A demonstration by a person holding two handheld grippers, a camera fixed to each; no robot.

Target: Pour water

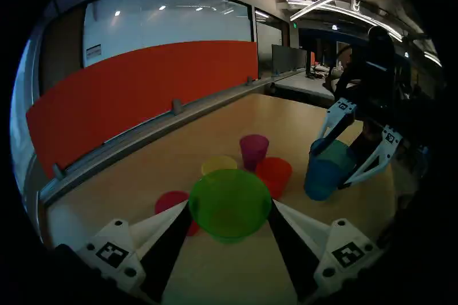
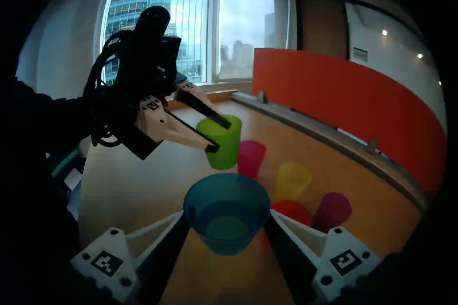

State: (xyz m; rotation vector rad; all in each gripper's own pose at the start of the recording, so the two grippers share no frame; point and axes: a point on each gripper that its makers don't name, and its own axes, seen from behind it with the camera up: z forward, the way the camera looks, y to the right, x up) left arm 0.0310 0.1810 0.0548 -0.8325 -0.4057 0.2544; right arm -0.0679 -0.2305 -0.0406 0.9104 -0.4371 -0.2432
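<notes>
Two cups gripped: left tongs clamped on green cup, right tongs clamped on blue cup, both over the bench beside spare cups. Probably light, thin, slick plastic; grip mid-wall, gently.

A pale wooden bench ran to an orange partition along its far edge, with a glass wall behind. Strip lights glowed on the dark ceiling. Tall windows showed high-rise towers under a grey sky.
</notes>
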